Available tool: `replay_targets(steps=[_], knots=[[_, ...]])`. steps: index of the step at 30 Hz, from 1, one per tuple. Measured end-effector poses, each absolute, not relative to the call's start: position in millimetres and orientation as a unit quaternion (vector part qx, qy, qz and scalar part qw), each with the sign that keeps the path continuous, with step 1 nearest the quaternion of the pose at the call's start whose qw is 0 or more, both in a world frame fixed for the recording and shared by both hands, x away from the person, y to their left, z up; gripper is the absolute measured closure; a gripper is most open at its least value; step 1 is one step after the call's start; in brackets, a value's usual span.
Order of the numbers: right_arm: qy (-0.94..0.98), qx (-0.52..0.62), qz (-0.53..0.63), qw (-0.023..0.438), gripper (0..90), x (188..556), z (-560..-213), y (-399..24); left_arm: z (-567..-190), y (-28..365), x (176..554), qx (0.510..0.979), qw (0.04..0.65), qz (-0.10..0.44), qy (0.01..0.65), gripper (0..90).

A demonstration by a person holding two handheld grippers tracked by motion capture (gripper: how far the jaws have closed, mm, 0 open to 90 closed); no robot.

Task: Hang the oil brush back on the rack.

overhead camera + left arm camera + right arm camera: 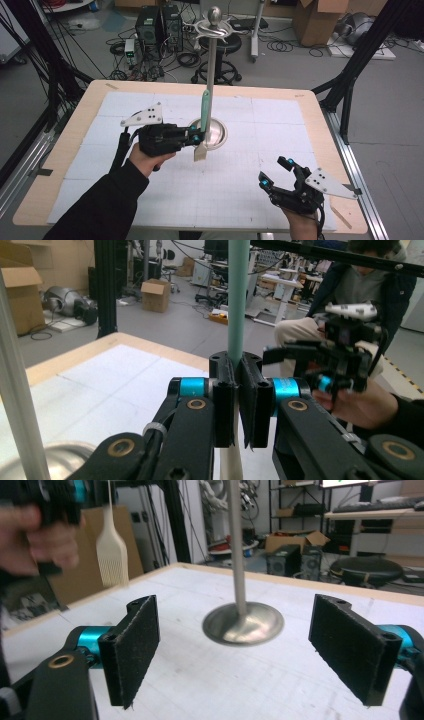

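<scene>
High view: left gripper (196,136) fingers squeeze the green-handled brush (203,125), lifted upright beside the metal stand (213,75) above the bench (60,150). Right gripper (275,172) fingers spread wide, holding nothing.

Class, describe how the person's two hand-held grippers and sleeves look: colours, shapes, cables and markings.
Each hand-held gripper, left and right, is black with blue joints, flat black pads and brass-coloured pivot rings. A grey triangular plate with dark holes tops each. A black cable trails from the left one. The left sleeve is black.
</scene>
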State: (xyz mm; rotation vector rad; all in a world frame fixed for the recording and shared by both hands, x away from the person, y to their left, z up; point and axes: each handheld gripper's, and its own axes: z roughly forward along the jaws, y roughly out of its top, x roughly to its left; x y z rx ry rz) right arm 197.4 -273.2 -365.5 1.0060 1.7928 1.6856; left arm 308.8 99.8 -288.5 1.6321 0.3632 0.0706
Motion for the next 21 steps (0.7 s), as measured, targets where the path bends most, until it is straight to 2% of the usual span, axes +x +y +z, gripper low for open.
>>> replay_targets(steps=[9, 21], knots=[[0.658, 0.368, 0.606, 0.253, 18.7, 198.7, -367.4, -276.8, -255.6, 84.4, 327.3, 0.727, 0.669, 0.035, 0.152, 84.6], [0.649, 0.369, 0.615, 0.254, 18.7, 199.4, -367.3, -281.0, -238.7, 66.7, 352.5, 0.731, 0.659, 0.038, 0.173, 84.5]])
